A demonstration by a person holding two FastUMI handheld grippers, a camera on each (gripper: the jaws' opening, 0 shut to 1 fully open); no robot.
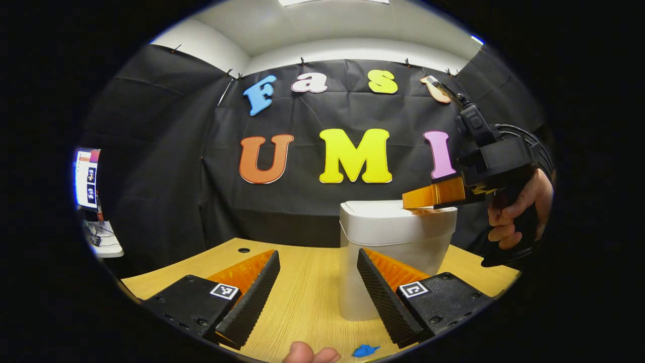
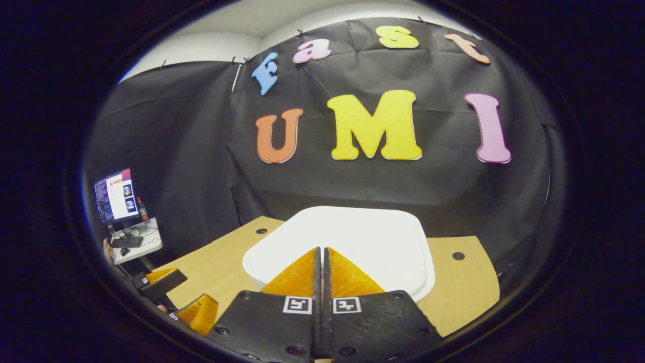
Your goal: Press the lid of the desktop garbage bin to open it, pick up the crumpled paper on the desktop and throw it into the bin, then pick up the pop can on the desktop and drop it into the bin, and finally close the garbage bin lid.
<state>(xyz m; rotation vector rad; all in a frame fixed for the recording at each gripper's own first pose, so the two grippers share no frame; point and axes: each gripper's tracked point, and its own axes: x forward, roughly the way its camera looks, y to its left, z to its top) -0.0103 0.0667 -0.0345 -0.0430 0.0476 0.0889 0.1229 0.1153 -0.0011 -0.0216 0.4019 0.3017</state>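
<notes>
The white desktop bin (image 1: 398, 252) stands on the wooden table with its lid (image 1: 390, 209) down. My right gripper (image 1: 415, 200), held by a hand (image 1: 514, 212), comes in from the right with its tips at the lid's top right. In the right gripper view it (image 2: 321, 250) is shut with nothing between its fingers, and its tips lie over the near edge of the lid (image 2: 363, 232). My left gripper (image 1: 317, 262) hovers open in front of the bin, which sits just beyond its right finger. It also shows low at the left (image 2: 184, 297).
A small blue scrap (image 1: 365, 350) and a fingertip (image 1: 310, 354) lie at the near edge of the table (image 1: 302, 297). A monitor (image 2: 116, 194) on a side desk stands far left. The table has cable holes (image 2: 458, 255) behind the bin.
</notes>
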